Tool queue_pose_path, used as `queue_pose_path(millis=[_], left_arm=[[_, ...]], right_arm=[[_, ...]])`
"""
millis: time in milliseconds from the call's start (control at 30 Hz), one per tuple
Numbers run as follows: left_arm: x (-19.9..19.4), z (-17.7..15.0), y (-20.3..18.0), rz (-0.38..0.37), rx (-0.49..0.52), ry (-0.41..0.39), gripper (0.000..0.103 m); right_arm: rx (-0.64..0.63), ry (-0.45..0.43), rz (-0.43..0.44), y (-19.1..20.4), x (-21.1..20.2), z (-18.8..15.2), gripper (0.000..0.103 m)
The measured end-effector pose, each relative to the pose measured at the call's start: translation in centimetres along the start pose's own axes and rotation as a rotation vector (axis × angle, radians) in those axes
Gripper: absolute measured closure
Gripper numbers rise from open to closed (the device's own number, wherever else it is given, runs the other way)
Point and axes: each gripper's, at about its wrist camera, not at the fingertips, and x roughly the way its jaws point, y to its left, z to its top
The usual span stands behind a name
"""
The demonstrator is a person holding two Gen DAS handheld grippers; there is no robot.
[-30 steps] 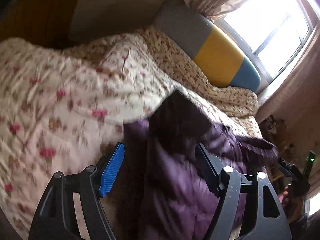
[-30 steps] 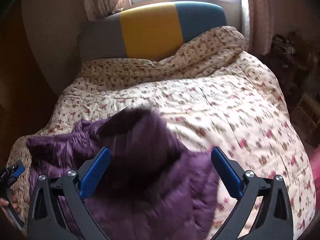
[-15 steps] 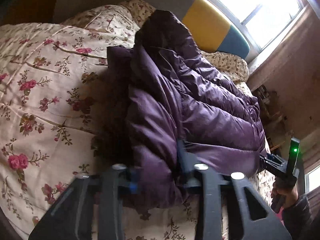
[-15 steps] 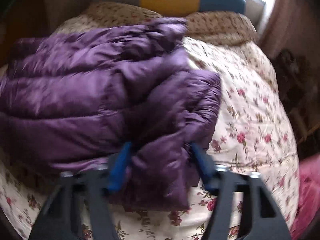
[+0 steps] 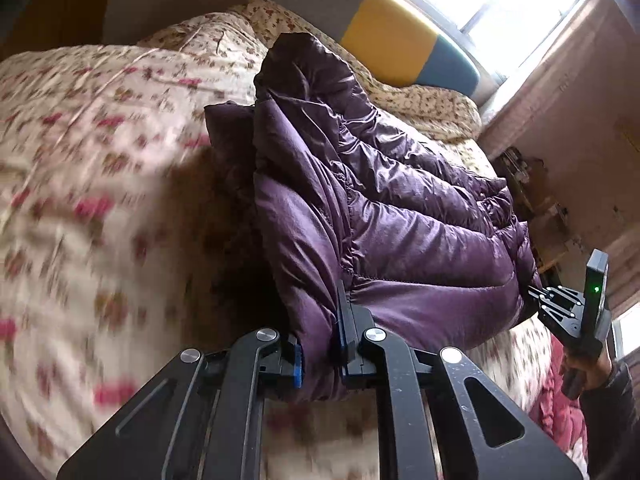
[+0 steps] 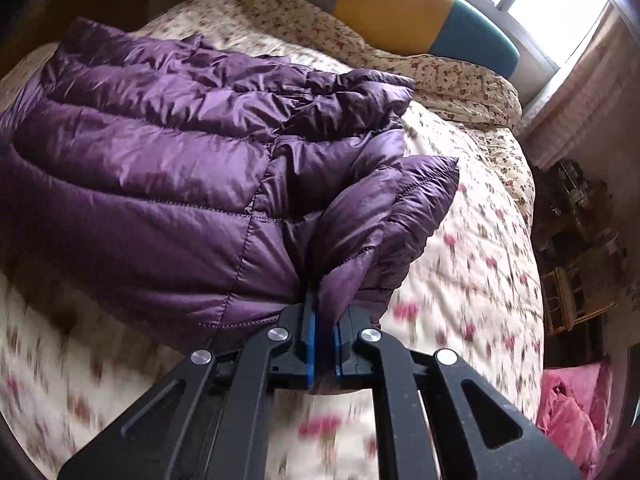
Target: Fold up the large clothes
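Left wrist view: a purple quilted jacket (image 5: 384,200) is held up over a floral-print bed (image 5: 100,152), filling the centre of the frame from the upper middle down to the lower middle. The left gripper (image 5: 320,344) is clamped on a thick bunch of 1 edge of the jacket at lower centre, its blue pads pressed in from both sides. At the right edge of the frame the right gripper (image 5: 568,312) is seen from outside, a green light lit on its body; its jaws cannot be made out from here. The bed is smeared by motion blur, so the scene is judged to be moving fast.

Right wrist view: the jacket (image 6: 168,168) is spread across the left and centre of the frame, above the bed (image 6: 472,264). The right gripper (image 6: 324,340) is closed to a narrow gap at lower centre, pinching a gathered corner. A pink cloth (image 6: 568,404) lies at the lower right, beside the bed.

The fabric looks glossy, and it is judged that a hard swing could pull the thin pinched corner out of the right claw. If 1 side is lost, the puffed layers could slump and the fold could be undone. Uneven pull between the 2 grips could also leave the jacket skewed on landing.
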Motion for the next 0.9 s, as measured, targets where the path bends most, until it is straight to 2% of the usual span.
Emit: queue_pose_path(millis=[167,300,367,400,433,467,500,633,733,833,900], left_arm=[[-3.4,-5.1,-0.4,-0.022,0.015,0.021,0.091],[-5.7,-8.5,-0.7,-0.022,0.021,0.024,0.09],[-6.7,-9.5,-0.9,0.002,0.027,0.022,0.082],[-7.3,-9.7,-1.0,0.027,0.039,0.011,0.076],[-7.7,-9.7,-1.1,0.027,0.041,0.003,0.061],[-8.3,-9.6,-1.0,0.026,0.038,-0.011,0.043],[-8.8,-9.1,-0.8,0.033,0.034,-0.033,0.042],[-9.3,-6.1,-0.1,0.038,0.007,-0.094,0.042],[-8.1,-3.5,-0.2,0.045,-0.005,-0.116,0.042],[-6.7,-1.7,-0.7,0.069,-0.012,-0.107,0.042],[-5.2,-0.3,-0.3,0.063,-0.029,-0.075,0.042]], right_arm=[[-0.03,0.023,0.008,1.9,-3.9,-5.7,0.098],[-0.026,0.046,0.02,2.8,-6.0,-8.9,0.097],[-0.011,0.05,0.026,2.8,-6.9,-9.9,0.093],[-0.002,0.05,0.028,2.6,-7.1,-9.9,0.086],[0.008,0.046,0.029,2.3,-7.5,-10.0,0.074],[0.027,0.032,0.03,1.7,-8.0,-9.9,0.063],[0.04,0.016,0.03,1.4,-8.6,-9.6,0.049],[0.116,-0.055,0.016,-0.5,-9.7,-7.2,0.039],[0.166,-0.075,-0.015,-1.4,-8.7,-4.5,0.034],[0.208,-0.069,-0.043,-1.7,-6.7,-1.9,0.031],[0.273,-0.049,-0.021,-2.5,-4.5,0.1,0.026]])
